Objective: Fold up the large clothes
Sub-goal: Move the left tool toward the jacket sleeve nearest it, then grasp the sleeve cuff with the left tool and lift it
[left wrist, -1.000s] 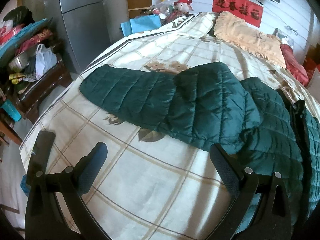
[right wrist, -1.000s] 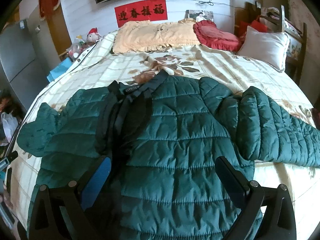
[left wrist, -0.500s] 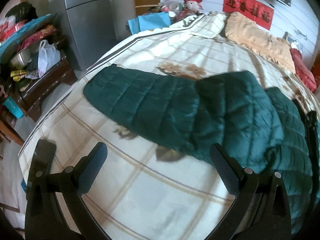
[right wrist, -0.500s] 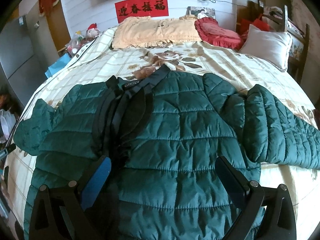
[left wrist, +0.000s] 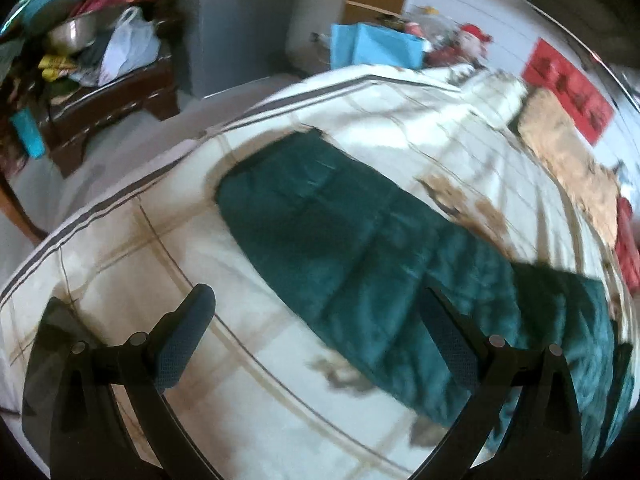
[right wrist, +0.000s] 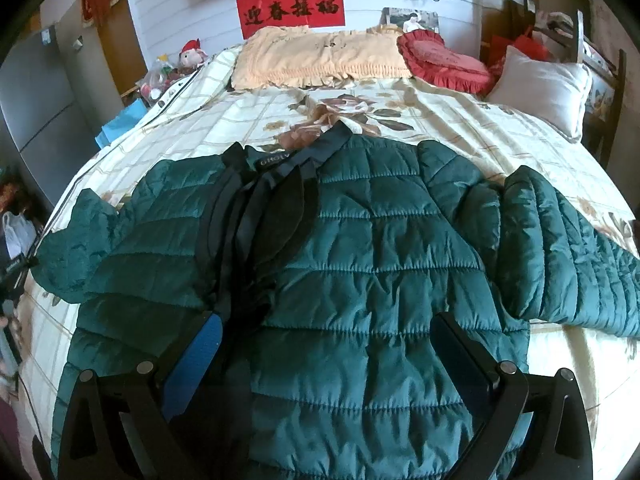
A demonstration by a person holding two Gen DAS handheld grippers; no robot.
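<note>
One quilted green jacket [right wrist: 360,272], sleeves outspread.

Two wrist fisheyes, both over the same bed, diff. angles.
Left cam looks down past its wide-apart black fingers [left wrist: 316,332] at the dark green quilted jacket's sleeve [left wrist: 340,232] nr the bed edge, blurred; right cam faces the headboard wall above the jacket body [right wrist: 360,280]. Shared: jacket, cream checked floral bedspread [right wrist: 460,120], red wall banner [right wrist: 291,5].
</note>
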